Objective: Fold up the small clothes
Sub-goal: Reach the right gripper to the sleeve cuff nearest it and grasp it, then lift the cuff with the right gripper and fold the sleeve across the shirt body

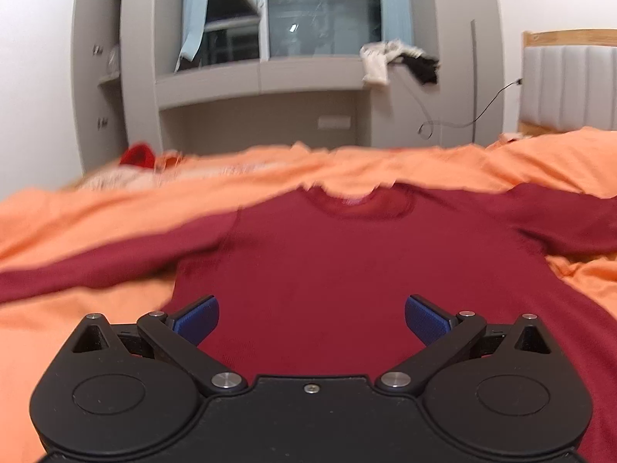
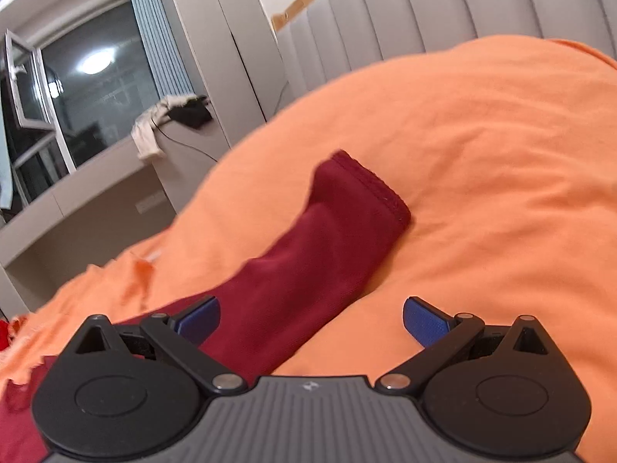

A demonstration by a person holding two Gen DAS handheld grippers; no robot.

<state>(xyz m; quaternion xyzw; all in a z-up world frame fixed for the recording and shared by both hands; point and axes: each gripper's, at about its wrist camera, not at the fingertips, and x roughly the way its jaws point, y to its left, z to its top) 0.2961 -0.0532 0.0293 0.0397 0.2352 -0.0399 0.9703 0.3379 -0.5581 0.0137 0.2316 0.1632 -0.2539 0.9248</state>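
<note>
Jaws wide, empty (both grippers), left gripper point(image 1: 311, 318) over shirt point(image 1: 327, 270) body, right gripper point(image 2: 311, 318) over sleeve point(image 2: 327, 231).

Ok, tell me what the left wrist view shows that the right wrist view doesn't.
Only the left wrist view: the dark red long-sleeved shirt's body and neckline, spread flat, under the open left gripper. Only the right wrist view: that shirt's sleeve cuff, ahead of the open right gripper. Both: the orange bed sheet and the dark window.

Dark red long-sleeved shirt point(image 1: 327, 262) flat on orange bedding, both sleeves spread outward.
</note>
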